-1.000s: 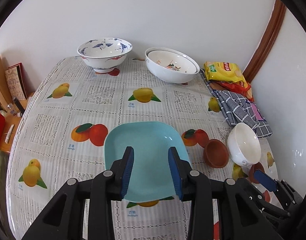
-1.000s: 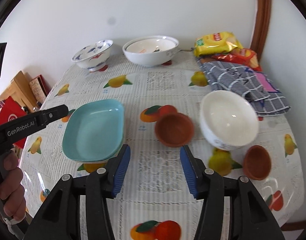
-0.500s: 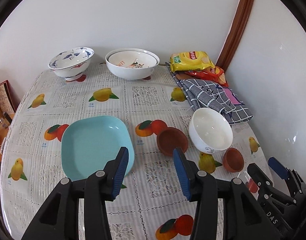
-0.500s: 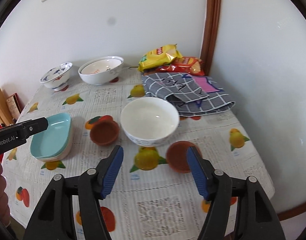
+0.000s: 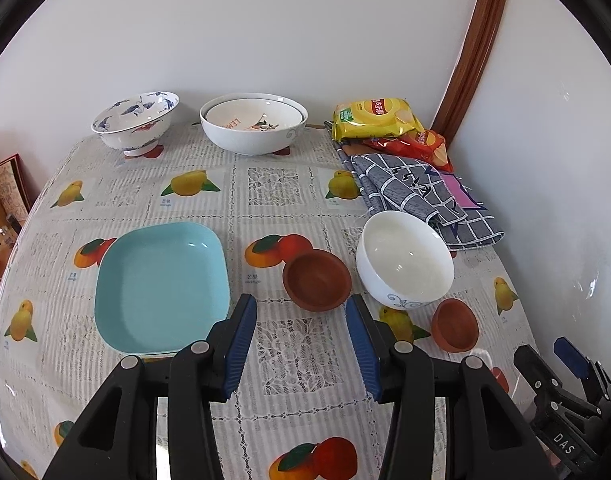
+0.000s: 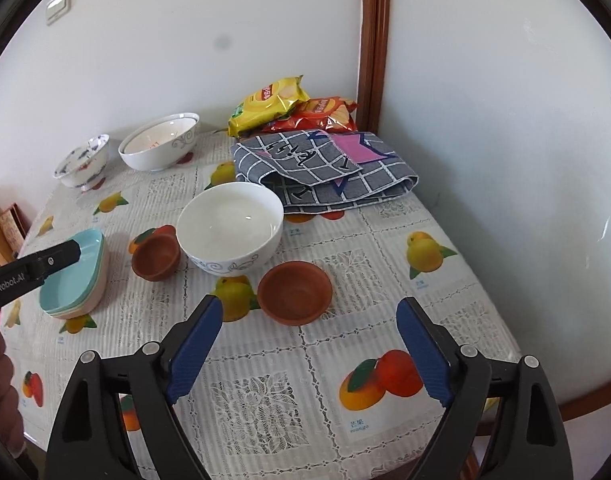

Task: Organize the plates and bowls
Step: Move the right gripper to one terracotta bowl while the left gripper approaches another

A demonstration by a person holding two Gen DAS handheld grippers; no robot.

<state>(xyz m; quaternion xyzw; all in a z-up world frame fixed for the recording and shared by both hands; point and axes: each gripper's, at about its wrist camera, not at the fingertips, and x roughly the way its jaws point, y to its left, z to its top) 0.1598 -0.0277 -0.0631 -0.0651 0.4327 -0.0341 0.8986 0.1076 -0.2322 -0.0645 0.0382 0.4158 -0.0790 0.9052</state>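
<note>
Jaws on both grippers are standing apart and holding nothing. The left gripper (image 5: 301, 344) is hovering above the near part of the desk (image 5: 289, 192), its jaws framing the gap between the teal plate (image 5: 161, 284) and the nearer-left brown bowl (image 5: 317, 280). The right gripper (image 6: 309, 352) is hovering with its jaws spread wide, lined up on the second brown bowl (image 6: 295, 292), which is sitting just in front of them.

The white bowl (image 6: 231, 228) is sitting between the 2 brown bowls, close to both. In the right wrist view, the teal plate is topping a short stack of plates. At the back of the desk, a blue-patterned bowl (image 5: 137, 122) is standing beside a large white bowl (image 5: 253, 122) that is holding a smaller one.

The step in hand is probably picking up the second brown bowl to nest it with its twin. A good grip would be pinching 1 wall at the rim, on the side away from the white bowl, then lifting straight up before moving left.

That bowl is lying near the desk's right edge, with the wall close beyond, so room is opening mainly toward the near, bare cloth. A folded checked cloth (image 6: 325, 168) and 2 snack bags (image 6: 293, 108) are filling the far right corner.
</note>
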